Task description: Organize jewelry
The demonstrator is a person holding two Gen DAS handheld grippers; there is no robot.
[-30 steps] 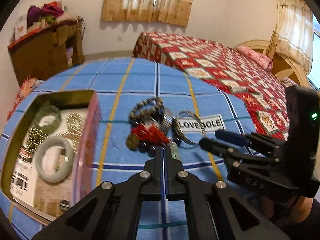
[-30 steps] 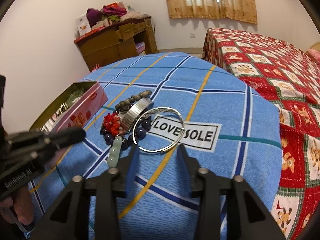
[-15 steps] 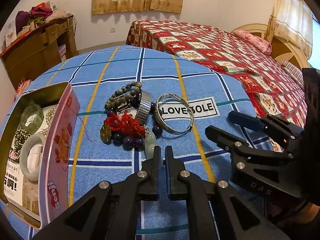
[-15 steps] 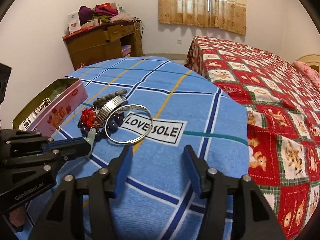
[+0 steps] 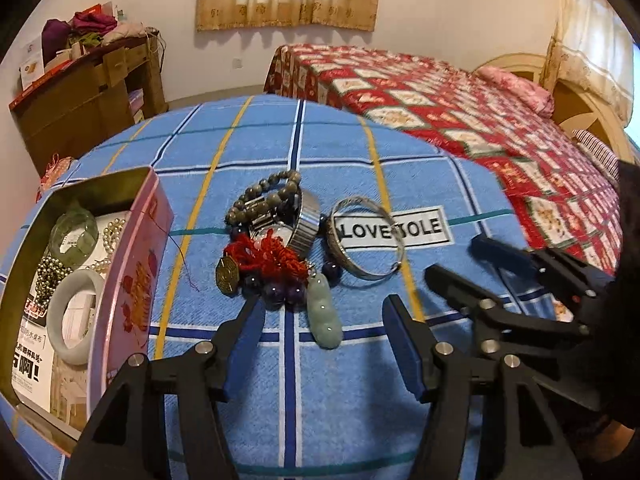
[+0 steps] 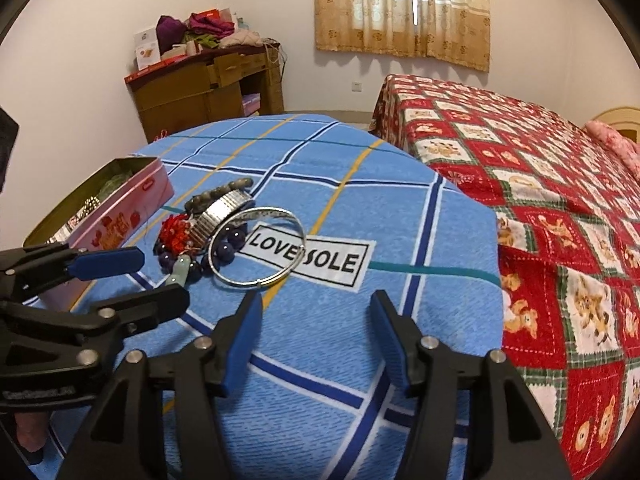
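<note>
Bedroom, round tabletop under a blue checked cloth. Your pink tin at the left already holds two pale bangles and bead strands. Still out beside it: a pile of beaded bracelets, watch, red tassel charm, jade pendant, silver bangle. Your left hand-held gripper has just been opening, jaws wide, pendant between them untouched. Right hand-held gripper likewise opening wider, holding nothing, short of the bangle.

Tin left of jewelry pile
</note>
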